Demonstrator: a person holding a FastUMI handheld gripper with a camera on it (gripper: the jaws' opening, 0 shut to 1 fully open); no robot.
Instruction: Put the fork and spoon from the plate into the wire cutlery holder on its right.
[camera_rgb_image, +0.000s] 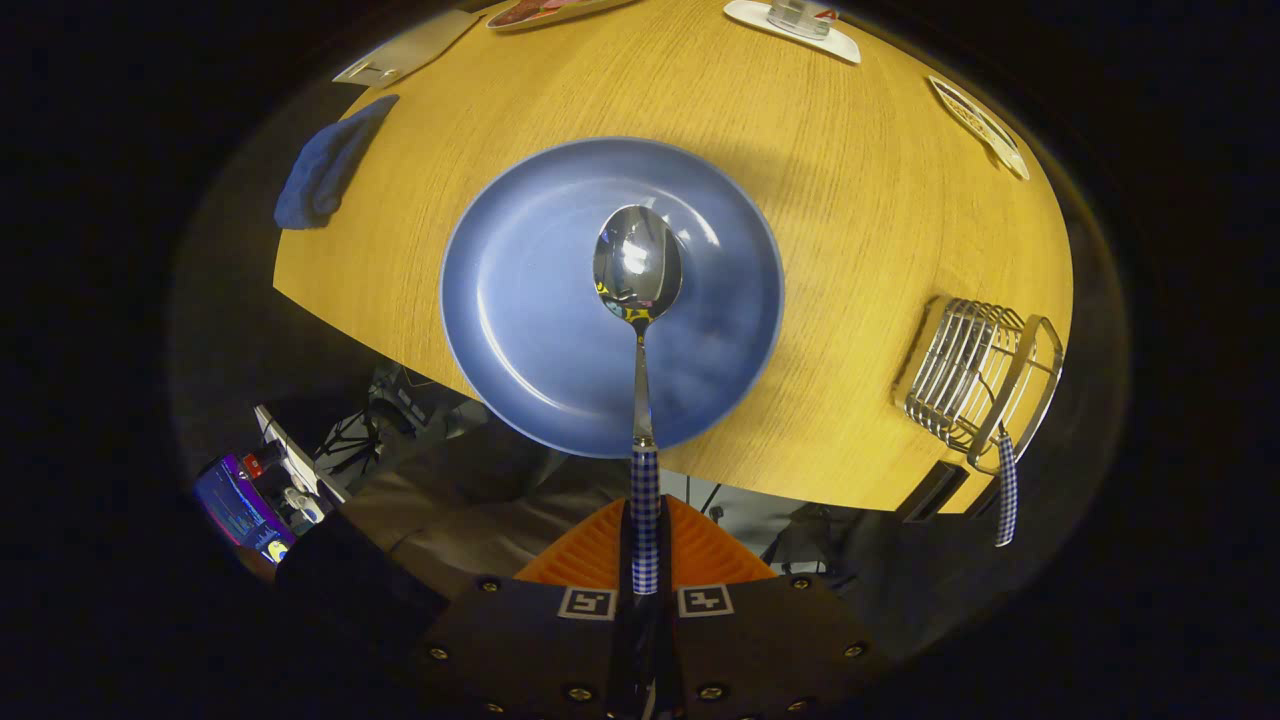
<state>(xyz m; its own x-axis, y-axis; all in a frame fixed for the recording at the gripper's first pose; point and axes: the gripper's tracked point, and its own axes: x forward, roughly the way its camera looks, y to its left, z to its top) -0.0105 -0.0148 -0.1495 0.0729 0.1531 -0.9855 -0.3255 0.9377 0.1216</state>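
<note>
Over the round wooden table (850, 200), the blue plate (530, 300) lies bare, the wire cutlery holder (975, 385) to its right already carries one checked handle, and my gripper (645, 545) is clamped on the spoon (638, 270), lifted, last to go.
</note>
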